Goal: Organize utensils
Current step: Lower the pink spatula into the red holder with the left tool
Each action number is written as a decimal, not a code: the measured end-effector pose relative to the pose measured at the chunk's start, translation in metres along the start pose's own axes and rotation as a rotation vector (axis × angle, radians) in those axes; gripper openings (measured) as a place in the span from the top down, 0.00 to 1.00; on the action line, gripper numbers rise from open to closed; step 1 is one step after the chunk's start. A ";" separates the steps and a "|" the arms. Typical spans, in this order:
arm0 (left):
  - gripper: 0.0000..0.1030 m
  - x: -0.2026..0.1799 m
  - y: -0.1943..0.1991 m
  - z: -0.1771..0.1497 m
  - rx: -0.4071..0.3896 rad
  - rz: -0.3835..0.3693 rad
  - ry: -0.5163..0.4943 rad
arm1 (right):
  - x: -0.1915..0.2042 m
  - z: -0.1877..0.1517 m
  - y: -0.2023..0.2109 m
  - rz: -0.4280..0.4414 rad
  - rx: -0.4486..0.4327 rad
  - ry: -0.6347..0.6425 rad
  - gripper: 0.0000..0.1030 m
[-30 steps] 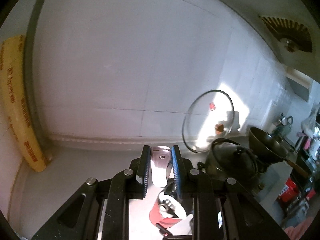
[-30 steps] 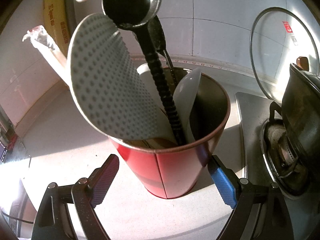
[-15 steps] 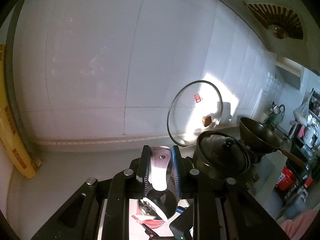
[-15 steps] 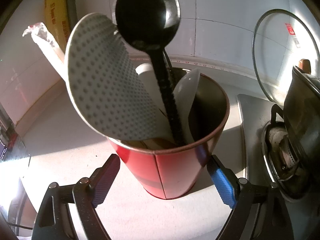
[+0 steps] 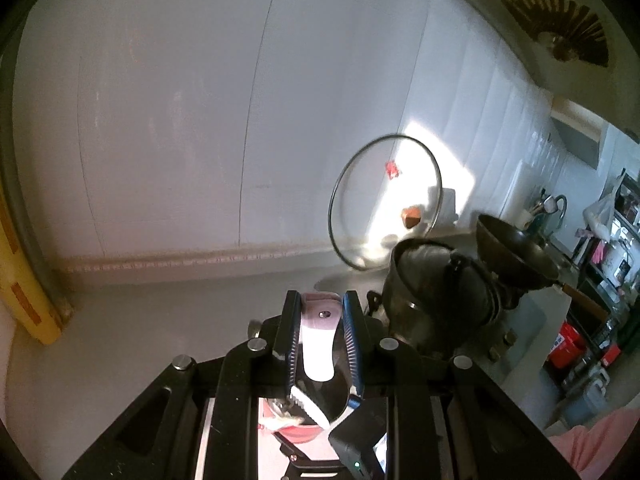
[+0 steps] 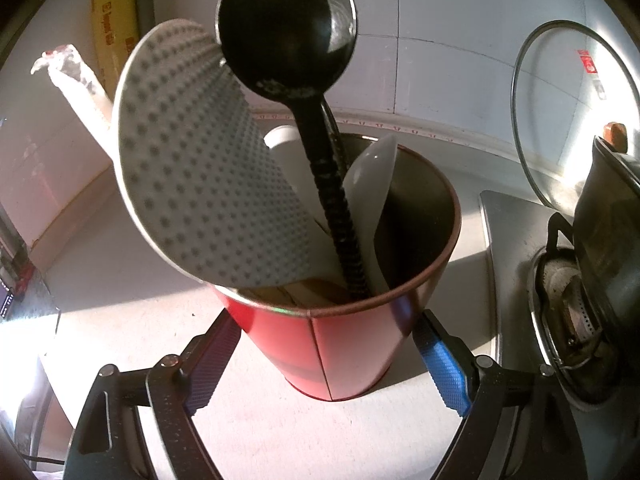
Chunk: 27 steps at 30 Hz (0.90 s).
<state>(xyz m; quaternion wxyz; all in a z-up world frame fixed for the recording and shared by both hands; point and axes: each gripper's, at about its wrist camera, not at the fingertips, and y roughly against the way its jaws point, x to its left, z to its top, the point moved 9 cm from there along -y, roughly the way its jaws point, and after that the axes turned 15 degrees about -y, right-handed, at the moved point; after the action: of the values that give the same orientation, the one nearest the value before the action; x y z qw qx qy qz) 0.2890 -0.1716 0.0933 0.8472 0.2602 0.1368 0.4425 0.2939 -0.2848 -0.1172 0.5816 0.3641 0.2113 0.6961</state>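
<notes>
Red cup (image 6: 332, 352) on tabletop (image 6: 120, 312): right hand-held gripper (image 6: 326, 354) clamped on its sides. Contents: dotted rice paddle (image 6: 200, 200), black ladle (image 6: 288, 36), white spoon (image 6: 372, 184). Left hand-held gripper (image 5: 320, 336): narrow grip on a pink-and-white handle (image 5: 318, 344), poised above the cup. That piece left to stow.

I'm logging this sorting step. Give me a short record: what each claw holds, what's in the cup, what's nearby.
Left claw: shut on a pink handle
Right claw: shut on the red cup
In cup: black ladle, dotted grey paddle, white spoon
Beside cup: stove with dark pot, glass lid propped behind it
</notes>
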 end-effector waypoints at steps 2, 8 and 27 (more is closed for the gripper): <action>0.79 0.000 -0.007 -0.008 0.027 -0.006 0.010 | 0.000 0.000 0.000 0.001 0.000 0.001 0.14; 0.79 0.000 -0.021 -0.027 0.087 -0.008 0.032 | 0.000 0.000 0.000 0.002 0.000 0.001 0.14; 0.79 -0.002 -0.043 -0.049 0.171 -0.015 0.040 | 0.000 0.000 0.000 0.001 -0.001 0.001 0.14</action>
<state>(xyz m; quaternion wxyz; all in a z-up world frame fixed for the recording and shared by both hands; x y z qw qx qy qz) 0.2939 -0.1779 0.0287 0.8222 0.3218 0.1930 0.4281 0.2936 -0.2846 -0.1170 0.5811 0.3637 0.2111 0.6968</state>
